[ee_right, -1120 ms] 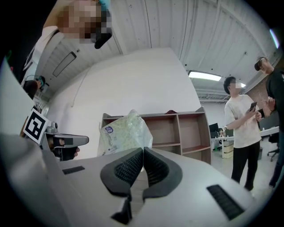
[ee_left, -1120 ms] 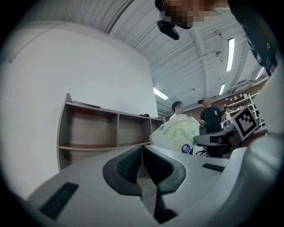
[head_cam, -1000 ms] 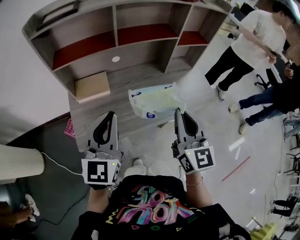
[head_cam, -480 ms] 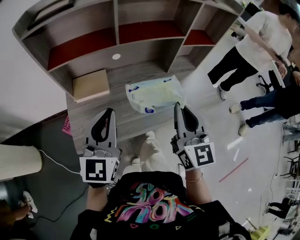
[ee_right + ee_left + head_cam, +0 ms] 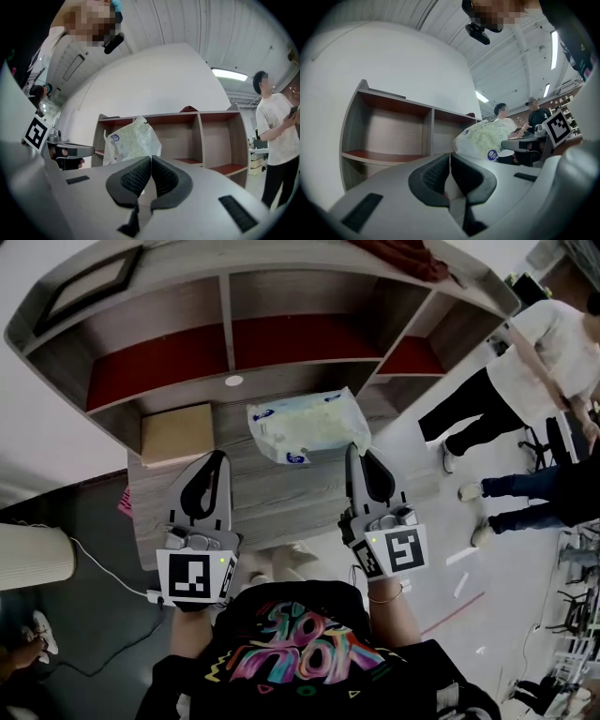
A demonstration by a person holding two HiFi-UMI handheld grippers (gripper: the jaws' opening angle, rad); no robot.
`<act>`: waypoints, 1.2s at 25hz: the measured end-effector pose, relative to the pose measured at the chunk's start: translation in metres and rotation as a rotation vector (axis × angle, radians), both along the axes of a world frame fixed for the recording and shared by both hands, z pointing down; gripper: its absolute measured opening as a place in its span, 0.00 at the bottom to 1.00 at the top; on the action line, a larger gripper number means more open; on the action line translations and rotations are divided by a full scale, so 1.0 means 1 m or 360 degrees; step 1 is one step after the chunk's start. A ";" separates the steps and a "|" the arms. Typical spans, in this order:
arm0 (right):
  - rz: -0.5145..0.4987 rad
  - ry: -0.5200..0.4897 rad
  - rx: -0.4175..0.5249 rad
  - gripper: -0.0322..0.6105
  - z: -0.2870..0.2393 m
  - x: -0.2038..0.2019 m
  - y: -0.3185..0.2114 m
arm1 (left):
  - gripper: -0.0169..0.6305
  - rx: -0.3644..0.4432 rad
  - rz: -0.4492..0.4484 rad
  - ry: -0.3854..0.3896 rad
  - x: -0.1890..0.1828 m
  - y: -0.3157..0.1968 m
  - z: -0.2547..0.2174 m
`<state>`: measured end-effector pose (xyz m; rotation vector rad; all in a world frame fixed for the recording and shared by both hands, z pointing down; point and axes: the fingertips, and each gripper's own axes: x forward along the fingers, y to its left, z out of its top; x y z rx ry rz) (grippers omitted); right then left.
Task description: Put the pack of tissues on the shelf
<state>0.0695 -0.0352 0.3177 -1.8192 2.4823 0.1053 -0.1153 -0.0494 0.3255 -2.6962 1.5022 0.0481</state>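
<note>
Pack of tissues [image 5: 302,425]: pale, soft plastic wrap, blue round label at one corner. It is held up in front of the shelf [image 5: 225,296], over the wooden surface [image 5: 281,488], and is not in any compartment. Can't tell whether its underside touches the surface.

Right gripper [image 5: 354,452]: fingers [image 5: 168,180] pressed together on the pack's near right corner. The pack spreads away from the tips to the left.

Left gripper [image 5: 217,457]: level with the right one, well apart from the pack. Its fingers [image 5: 433,176] are closed on each other with nothing between them.

Shelf: grey-wood frame with open compartments that have red floors. Dark red cloth [image 5: 403,254] bunched on its top.

Flat tan box [image 5: 175,432] lies on the surface left of the pack, near the shelf.

Person in white T-shirt [image 5: 553,343] stands off to the right on the floor.
</note>
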 end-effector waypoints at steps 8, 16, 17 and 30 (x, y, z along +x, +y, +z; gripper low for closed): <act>-0.0141 -0.0031 0.0014 0.08 -0.008 0.027 -0.065 | 0.07 0.0008 -0.0142 -0.0043 0.026 -0.048 -0.012; -0.0256 -0.0020 0.0072 0.08 -0.008 0.033 -0.078 | 0.07 0.0063 -0.0261 -0.0031 0.032 -0.047 -0.009; -0.0270 -0.0017 0.0076 0.08 -0.008 0.033 -0.078 | 0.08 0.0067 -0.0273 -0.0027 0.032 -0.046 -0.009; -0.0295 -0.0004 0.0051 0.08 -0.013 0.037 -0.100 | 0.07 0.0040 -0.0284 -0.0033 0.037 -0.058 -0.013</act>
